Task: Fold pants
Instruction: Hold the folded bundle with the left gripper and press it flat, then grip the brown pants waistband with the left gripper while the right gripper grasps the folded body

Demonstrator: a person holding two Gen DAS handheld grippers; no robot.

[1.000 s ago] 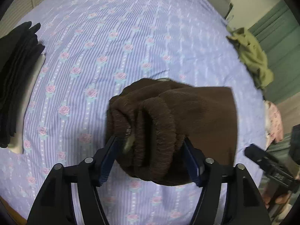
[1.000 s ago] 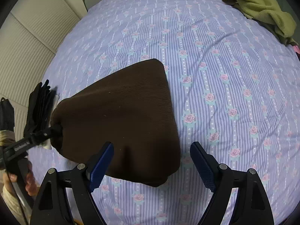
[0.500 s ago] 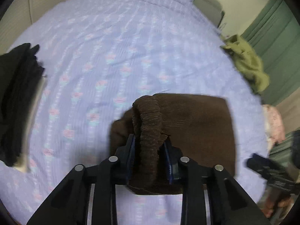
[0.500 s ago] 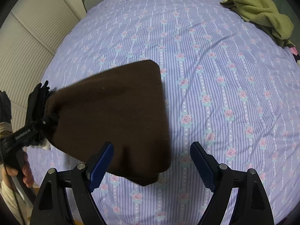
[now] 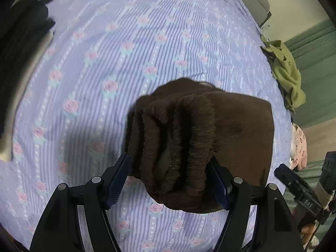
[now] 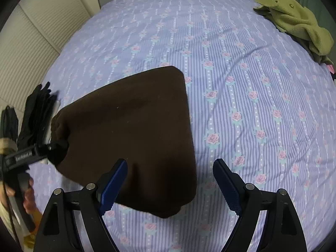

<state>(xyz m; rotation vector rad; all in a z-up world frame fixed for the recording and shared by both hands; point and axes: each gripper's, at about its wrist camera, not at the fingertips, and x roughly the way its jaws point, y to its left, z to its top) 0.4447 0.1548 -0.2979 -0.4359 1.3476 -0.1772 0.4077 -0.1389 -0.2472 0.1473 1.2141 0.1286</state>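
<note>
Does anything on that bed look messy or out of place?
Yes. An olive-green garment lies crumpled at the far right edge of the bedsheet, unlike the folded brown pants. The pants' waistband end is bunched between the left gripper fingers.

There is barely any lettering here. In the right wrist view, the left tongs [image 6: 56,149] carry a pale printed word along the black bar, but it is smeared; it seems to begin with a "G" and I cannot make out the rest. In the left wrist view, the right tongs [image 5: 294,180] show small pale characters on the black body, upside down from here, something like "DAS", too small to be sure. Nothing else in either view bears text, a number or a sign.
</note>
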